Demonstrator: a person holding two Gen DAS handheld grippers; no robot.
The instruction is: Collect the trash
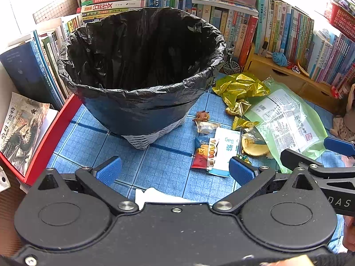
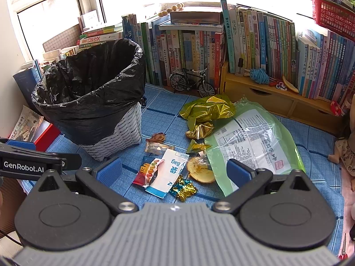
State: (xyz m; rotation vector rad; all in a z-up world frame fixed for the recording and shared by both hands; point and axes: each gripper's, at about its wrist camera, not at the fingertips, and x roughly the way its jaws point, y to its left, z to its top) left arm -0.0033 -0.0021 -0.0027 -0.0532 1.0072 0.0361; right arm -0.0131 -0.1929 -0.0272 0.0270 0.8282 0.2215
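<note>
Above the blue mat point(image 2: 155, 119), both claws point(image 1: 175, 170) point(image 2: 174, 169) gape wide, empty.

We're in a home study corner here: rows of children's books point(image 2: 255, 42) stand packed spine-out straight ahead of the right gripper, under a bright window point(image 2: 48, 20). Ahead sit a miniature bicycle model point(image 2: 190, 82) and a low wooden drawer shelf point(image 2: 273, 97) with blue yarn point(image 2: 258, 75). Up to the right, a red plastic basket point(image 2: 332, 17); below, a blue grid mat point(image 2: 159, 115).
</note>
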